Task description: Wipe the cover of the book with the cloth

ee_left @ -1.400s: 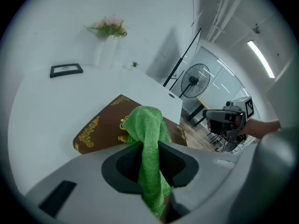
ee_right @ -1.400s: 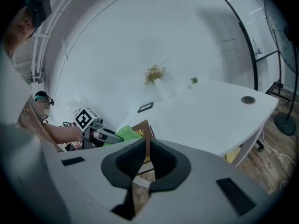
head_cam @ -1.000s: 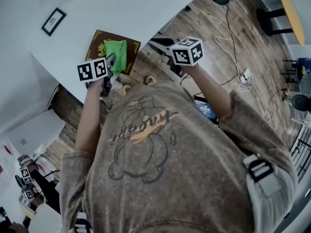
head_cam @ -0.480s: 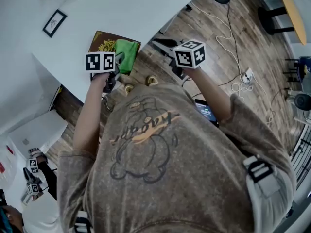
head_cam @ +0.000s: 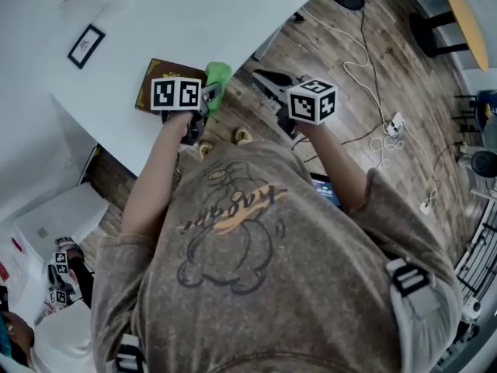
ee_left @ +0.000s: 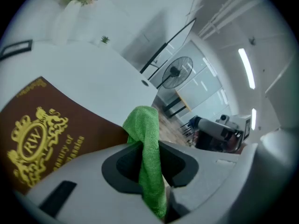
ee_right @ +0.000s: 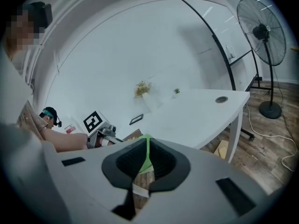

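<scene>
The outstretched left gripper (head_cam: 203, 101) pinches the cloth (head_cam: 217, 78) by the book (head_cam: 155, 81)

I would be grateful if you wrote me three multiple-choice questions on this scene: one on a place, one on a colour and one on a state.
1. Where does the book lie?
A. On the white table, near its edge
B. On a shelf
C. On a chair seat

2. What colour is the cloth?
A. Blue
B. Green
C. White

3. How does the left gripper stand?
A. Jaws wide apart, nothing between them
B. Shut on the cloth
C. Shut on the book

Answers:
1. A: the head view shows the brown cover flat on the white top, close to the edge.
2. B: both the head view and the left gripper view show it bright green.
3. B: the left gripper view shows the cloth pinched between the jaws, with the book lying beyond them.
</scene>
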Demonstrator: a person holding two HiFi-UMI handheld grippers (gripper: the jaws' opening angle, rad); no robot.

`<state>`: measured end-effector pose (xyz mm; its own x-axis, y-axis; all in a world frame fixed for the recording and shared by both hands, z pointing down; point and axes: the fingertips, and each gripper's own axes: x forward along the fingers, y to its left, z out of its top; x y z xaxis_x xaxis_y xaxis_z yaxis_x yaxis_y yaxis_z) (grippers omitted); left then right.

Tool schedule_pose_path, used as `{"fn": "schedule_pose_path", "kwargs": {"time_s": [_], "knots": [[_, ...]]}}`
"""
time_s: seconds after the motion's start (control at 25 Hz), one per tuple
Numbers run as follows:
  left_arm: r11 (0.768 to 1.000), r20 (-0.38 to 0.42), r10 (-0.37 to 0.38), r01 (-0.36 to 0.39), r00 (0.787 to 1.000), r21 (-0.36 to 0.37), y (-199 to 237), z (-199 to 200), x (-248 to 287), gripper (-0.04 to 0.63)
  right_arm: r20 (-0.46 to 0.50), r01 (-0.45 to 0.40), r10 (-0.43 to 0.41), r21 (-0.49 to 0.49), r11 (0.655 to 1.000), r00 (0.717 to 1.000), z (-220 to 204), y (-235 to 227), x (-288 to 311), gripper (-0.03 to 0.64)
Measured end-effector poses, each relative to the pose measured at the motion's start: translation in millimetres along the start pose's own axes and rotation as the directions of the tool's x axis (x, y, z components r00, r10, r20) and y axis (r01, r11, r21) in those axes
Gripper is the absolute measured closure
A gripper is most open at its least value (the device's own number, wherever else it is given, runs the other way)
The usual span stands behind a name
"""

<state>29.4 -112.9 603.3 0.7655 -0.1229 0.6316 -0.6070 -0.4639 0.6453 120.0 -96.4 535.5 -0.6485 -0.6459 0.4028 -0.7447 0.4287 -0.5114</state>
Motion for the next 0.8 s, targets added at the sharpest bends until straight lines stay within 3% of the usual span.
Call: {"fn": "schedule_pose_path", "kwargs": {"time_s": [0.08,0.16,0.32,0.48,0.64,0.8], "knots": [[0.995,0.075,-0.082,0.086,0.994,-0.045,-17.8,10.0,-2.9,0.517,0.044,-0.002,0.001,0.007,1.0,0.999,11.9,5.1,-6.6,0.605],[0.994,0.145,-0.108,0.11,0.984,-0.008,-33.4,22.6,-14.1,0.517,0.081,-0.008,0.008,-0.004,1.0,0.997,24.6,12.1,-12.6,0.615],[0.986,0.221,-0.092,0.058,0.971,0.156,-56.7,43.7,-41.4,0.517,0.145,-0.02,0.027,-0.049,0.999,0.989,47.9,26.3,-21.3,0.62],[0.966,0.325,-0.079,-0.007,0.942,0.257,-71.8,71.2,-80.7,0.517,0.192,-0.034,0.053,-0.101,0.994,0.98,73.1,44.1,-20.2,0.617],[0.932,0.438,-0.038,-0.126,0.898,0.339,-72.8,96.3,-121.4,0.517,0.234,-0.014,0.06,-0.191,0.981,0.97,95.4,60.0,-16.4,0.617],[0.889,0.569,0.018,-0.273,0.822,0.367,-62.5,108.0,-158.5,0.517,0.289,0.025,0.05,-0.251,0.968,0.956,106.5,70.8,-9.2,0.617]]}}
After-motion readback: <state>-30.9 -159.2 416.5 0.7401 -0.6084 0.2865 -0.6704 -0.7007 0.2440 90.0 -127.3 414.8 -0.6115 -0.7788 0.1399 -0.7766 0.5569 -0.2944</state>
